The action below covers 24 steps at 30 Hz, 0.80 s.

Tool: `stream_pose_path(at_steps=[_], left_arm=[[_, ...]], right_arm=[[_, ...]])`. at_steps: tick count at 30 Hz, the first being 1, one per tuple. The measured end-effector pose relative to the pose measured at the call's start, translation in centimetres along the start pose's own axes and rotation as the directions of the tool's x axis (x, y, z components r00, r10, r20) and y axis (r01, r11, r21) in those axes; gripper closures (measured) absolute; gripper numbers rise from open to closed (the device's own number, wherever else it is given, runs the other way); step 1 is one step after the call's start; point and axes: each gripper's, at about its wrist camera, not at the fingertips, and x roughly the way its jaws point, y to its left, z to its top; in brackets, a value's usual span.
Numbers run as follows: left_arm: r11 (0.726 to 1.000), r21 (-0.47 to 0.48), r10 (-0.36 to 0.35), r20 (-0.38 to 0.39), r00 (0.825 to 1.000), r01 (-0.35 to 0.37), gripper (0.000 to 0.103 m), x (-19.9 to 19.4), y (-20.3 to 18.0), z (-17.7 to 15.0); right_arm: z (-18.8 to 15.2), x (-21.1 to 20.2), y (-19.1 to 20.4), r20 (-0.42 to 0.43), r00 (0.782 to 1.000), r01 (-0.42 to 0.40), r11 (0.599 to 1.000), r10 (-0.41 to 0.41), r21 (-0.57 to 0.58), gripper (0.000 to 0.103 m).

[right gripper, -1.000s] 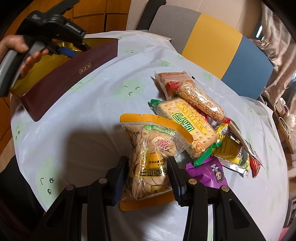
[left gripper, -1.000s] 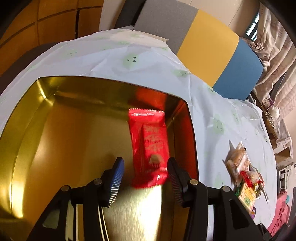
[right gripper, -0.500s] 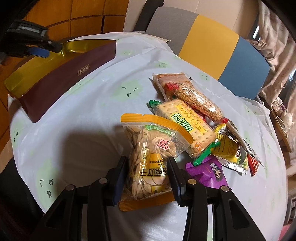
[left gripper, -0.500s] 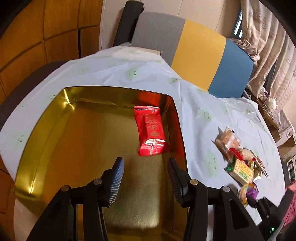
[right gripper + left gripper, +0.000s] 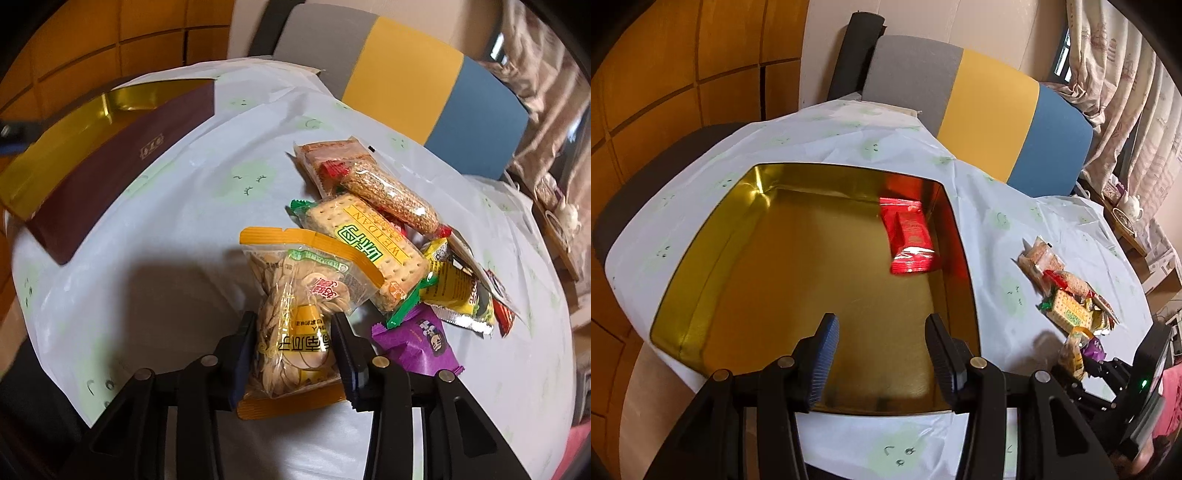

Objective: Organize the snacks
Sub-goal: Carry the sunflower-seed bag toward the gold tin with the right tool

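A gold tin box (image 5: 713, 236) sits on the pale tablecloth, with a red snack packet (image 5: 910, 236) lying inside at its far right. My left gripper (image 5: 881, 349) is open and empty above the box's near edge. My right gripper (image 5: 293, 349) is shut on a clear bag of melon seeds with orange ends (image 5: 299, 314), at the near edge of the snack pile. The pile holds a cracker pack (image 5: 369, 243), a sesame bar (image 5: 388, 199), a purple packet (image 5: 417, 343) and a yellow packet (image 5: 458, 295). The box also shows in the right wrist view (image 5: 92, 173).
A chair with grey, yellow and blue back (image 5: 982, 118) stands behind the table. Wood panelling (image 5: 665, 74) is at the left, curtains (image 5: 1126, 92) at the right. The snack pile (image 5: 1067, 299) and right gripper (image 5: 1108, 373) lie right of the box.
My left gripper has pulled back and up from the red packet, which stays in the box. My right gripper has stayed shut on the seed bag, hardly moving.
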Motion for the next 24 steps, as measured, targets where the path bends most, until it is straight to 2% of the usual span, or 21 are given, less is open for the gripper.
stream_pose_path(at_steps=[7, 12, 17, 19, 21, 24], left_arm=[[0.999, -0.044, 0.003, 0.012, 1.000, -0.003, 0.054, -0.7, 1.8, -0.5], [0.998, -0.063, 0.015, 0.013, 1.000, -0.014, 0.054, -0.8, 2.8, -1.0], [0.997, -0.070, 0.042, 0.020, 0.999, -0.041, 0.054, -1.1, 3.7, -1.3], [0.996, -0.074, 0.049, 0.019, 0.999, -0.047, 0.054, -1.2, 4.1, -1.4], [0.995, -0.090, 0.050, 0.016, 0.999, -0.048, 0.054, -1.2, 4.6, -1.4], [0.993, -0.101, 0.055, 0.013, 0.998, -0.053, 0.054, -1.1, 5.0, -1.5]], right_arm=[[1.3, -0.1, 0.2, -0.004, 0.994, -0.107, 0.989, 0.108, 0.099, 0.064], [1.8, 0.8, 1.5, -0.017, 0.998, -0.058, 0.997, 0.059, 0.053, 0.064], [2.2, 1.1, 1.5, -0.025, 0.998, -0.050, 0.997, 0.051, 0.051, 0.065], [2.3, 0.9, 0.9, -0.026, 0.997, -0.070, 0.993, 0.073, 0.094, 0.065], [2.9, 0.7, 0.1, -0.015, 0.990, -0.137, 0.978, 0.141, 0.155, 0.066], [3.8, 0.3, 0.1, -0.002, 0.984, -0.173, 0.968, 0.176, 0.184, 0.067]])
